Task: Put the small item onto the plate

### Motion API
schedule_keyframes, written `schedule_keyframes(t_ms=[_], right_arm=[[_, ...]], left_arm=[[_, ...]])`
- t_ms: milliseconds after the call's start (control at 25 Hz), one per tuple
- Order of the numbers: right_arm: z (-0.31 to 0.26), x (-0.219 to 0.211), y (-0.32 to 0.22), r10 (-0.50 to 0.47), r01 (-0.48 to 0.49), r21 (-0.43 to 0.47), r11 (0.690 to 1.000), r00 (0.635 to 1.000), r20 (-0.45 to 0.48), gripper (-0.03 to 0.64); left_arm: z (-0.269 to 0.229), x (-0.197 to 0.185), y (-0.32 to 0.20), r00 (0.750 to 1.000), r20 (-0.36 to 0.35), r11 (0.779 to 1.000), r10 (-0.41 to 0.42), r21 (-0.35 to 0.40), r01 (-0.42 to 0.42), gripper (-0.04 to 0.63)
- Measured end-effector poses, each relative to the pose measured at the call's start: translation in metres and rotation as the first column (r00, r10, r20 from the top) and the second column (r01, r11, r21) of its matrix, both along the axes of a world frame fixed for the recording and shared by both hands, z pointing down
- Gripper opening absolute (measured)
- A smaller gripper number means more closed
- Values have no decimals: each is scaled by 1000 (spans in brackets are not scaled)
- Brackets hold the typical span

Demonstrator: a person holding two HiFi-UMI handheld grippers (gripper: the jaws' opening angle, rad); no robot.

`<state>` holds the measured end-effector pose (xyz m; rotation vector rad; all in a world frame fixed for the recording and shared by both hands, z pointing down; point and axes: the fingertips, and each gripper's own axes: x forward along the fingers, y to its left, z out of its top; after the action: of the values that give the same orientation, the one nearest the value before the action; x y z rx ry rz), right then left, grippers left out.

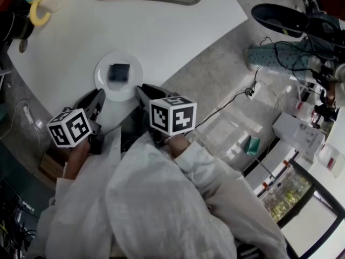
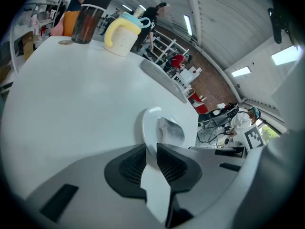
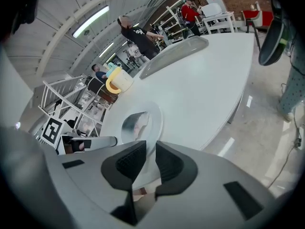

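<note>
- What sort of place is recorded?
- A lab or workshop hall is indicated. Strip lights point(image 3: 90, 21) are mounted on a vaulted ceiling point(image 2: 224, 23). White racks point(image 3: 62, 94) are seen beyond a white table point(image 1: 178, 31). Cables point(image 1: 230, 99) and boxes point(image 1: 298, 129) are spread over the concrete floor point(image 1: 215, 63).

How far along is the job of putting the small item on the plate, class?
Done: the small dark square item lies on the round white plate. In hand: nothing; the left gripper and right gripper sit by the plate's near edge, jaws narrowly apart and empty. Left: seemingly nothing but drawing away.
</note>
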<state>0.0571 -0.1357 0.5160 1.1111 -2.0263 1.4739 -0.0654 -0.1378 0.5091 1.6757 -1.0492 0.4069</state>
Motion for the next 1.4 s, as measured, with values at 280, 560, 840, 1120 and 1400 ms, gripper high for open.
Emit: schedule_keyframes(t_ms=[280,560,840,1120,1400], right_arm=[[-15,0,-9,43,-44,27,999,999,23,69],[-25,2,-10,89,-91,55,994,995,33,67],[-29,4,-20,70,-73,70,995,997,45,66],[-48,2,-33,-27,21,90,996,997,69,65],[-94,-28,-26,-116,107,103,989,990,82,64]], left_arm=[[-10,0,-7,1000,-13,999,5,34,-4,67],[-15,3,-12,999,-37,997,35,63,-32,67],[-18,5,-17,999,-16,997,27,67,-26,67],[-38,5,-23,999,27,997,-22,74,20,69],[-87,-24,-6,994,43,990,-105,104,100,69]])
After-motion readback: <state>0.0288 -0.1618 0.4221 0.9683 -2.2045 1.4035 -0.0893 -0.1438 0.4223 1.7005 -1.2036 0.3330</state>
